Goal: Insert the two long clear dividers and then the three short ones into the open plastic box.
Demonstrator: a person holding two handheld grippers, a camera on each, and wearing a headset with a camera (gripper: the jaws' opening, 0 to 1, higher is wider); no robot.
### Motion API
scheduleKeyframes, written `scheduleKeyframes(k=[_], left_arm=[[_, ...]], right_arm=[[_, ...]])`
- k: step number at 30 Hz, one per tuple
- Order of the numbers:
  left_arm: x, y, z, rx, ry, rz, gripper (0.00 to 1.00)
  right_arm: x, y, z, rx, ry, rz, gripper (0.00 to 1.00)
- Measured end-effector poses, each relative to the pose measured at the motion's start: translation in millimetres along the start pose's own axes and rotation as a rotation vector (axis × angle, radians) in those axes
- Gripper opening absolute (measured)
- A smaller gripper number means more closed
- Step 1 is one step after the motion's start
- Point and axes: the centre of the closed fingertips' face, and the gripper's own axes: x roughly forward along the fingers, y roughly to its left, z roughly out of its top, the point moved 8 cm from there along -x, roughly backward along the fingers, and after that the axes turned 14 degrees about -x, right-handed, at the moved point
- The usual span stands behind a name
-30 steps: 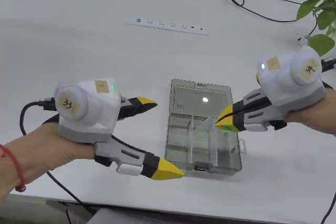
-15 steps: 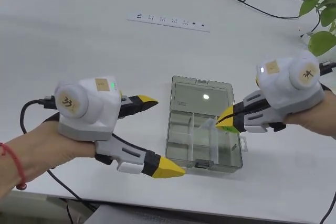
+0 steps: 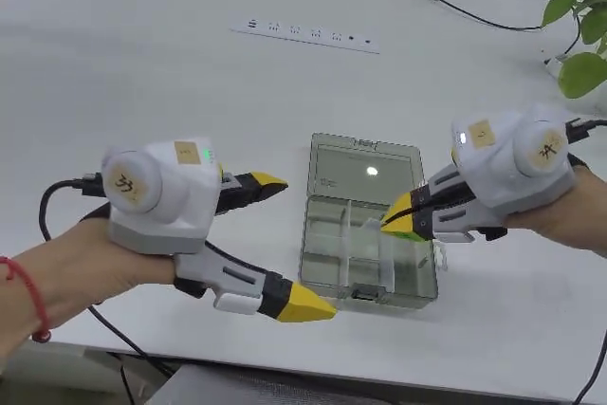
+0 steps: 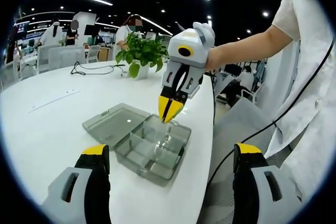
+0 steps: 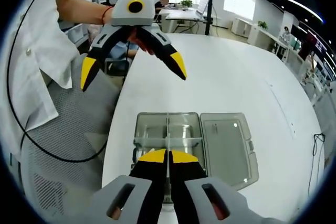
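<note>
A white desk (image 3: 142, 45) is stretching through an open office, with a power strip (image 3: 303, 35) lying at 12 o'clock from the work and a plant (image 3: 580, 45) leaning in at 2 o'clock. The open plastic box (image 3: 313, 267) is sitting near the desk's front edge, its lid folded flat toward 12 o'clock.

The right gripper (image 3: 391, 220) is reaching in from 3 o'clock, its jaws pressed together and pinching a clear divider (image 3: 376, 228) just above the tray. I cannot tell whether it is a long one or a short one. The left gripper (image 3: 303, 246) is hovering at 9 o'clock of the box, jaws spread wide and carrying nothing.

The divider is looking thin, light and glossy, so it is probably stiff enough to stand yet ready to bow or slip under a crooked squeeze. Taking it by the top edge near the middle seems best, since that is leaving the ends and bottom free for the wall slots. The box itself is likely light enough to skid, so steadying its 9 o'clock wall may be helping.
</note>
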Motion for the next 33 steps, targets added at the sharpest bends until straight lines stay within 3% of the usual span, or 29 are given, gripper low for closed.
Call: scheduleKeyframes(k=[8,12,17,33], left_arm=[[-0.9,1.1,-1.0,-0.001,0.0,0.002,1.0],[-1.4,1.0,-1.8,-0.001,0.005,0.001,1.0],[-1.2,0.4,-1.2,-0.001,0.003,0.0,1.0],[-0.5,1.8,-2.5,-0.003,0.008,0.001,1.0]], right_arm=[[-0.2,1.2,1.7,0.002,-0.008,-0.005,0.02],[-0.1,4.0,3.2,-0.032,-0.011,-0.001,0.02],[1.8,-2.0,-2.7,-0.042,-0.013,0.001,0.02],[27.9,-3.0,-10.3,-0.015,0.065,0.053,0.03]])
